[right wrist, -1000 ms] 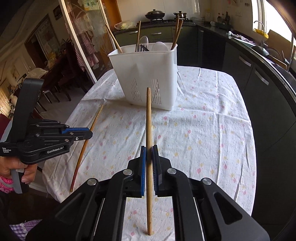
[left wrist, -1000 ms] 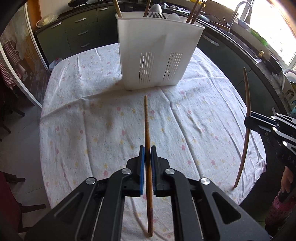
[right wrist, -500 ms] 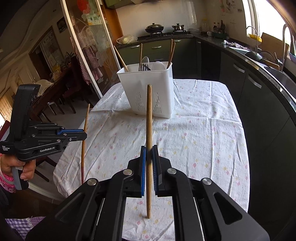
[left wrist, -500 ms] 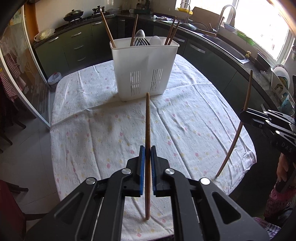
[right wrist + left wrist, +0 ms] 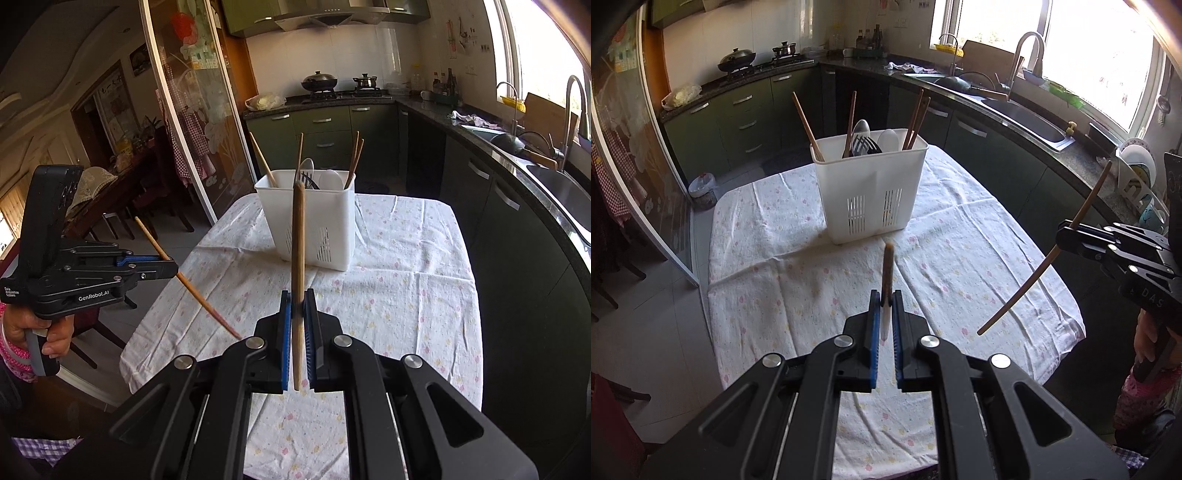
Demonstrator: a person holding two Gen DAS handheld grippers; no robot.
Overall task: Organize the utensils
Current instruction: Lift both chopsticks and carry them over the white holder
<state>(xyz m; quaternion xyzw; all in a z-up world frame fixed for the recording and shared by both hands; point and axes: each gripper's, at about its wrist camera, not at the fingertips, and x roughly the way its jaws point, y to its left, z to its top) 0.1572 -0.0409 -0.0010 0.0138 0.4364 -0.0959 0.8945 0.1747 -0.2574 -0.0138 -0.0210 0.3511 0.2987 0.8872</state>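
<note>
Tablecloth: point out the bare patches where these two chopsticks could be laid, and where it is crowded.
The tablecloth is bare in front of the white caddy and along both its sides, out to the table edges. Crowding is only inside the caddy, packed with chopsticks, a fork and spoons.

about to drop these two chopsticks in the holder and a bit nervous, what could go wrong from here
The left gripper and right gripper each pinch one chopstick; the left chopstick is held near one end, so it could pivot or slip.
The white holder looks light and already holds slanted chopsticks, a fork and spoons; a misaimed tip could catch them or tip it.
The right chopstick and the left one are both in the air and could cross.
</note>
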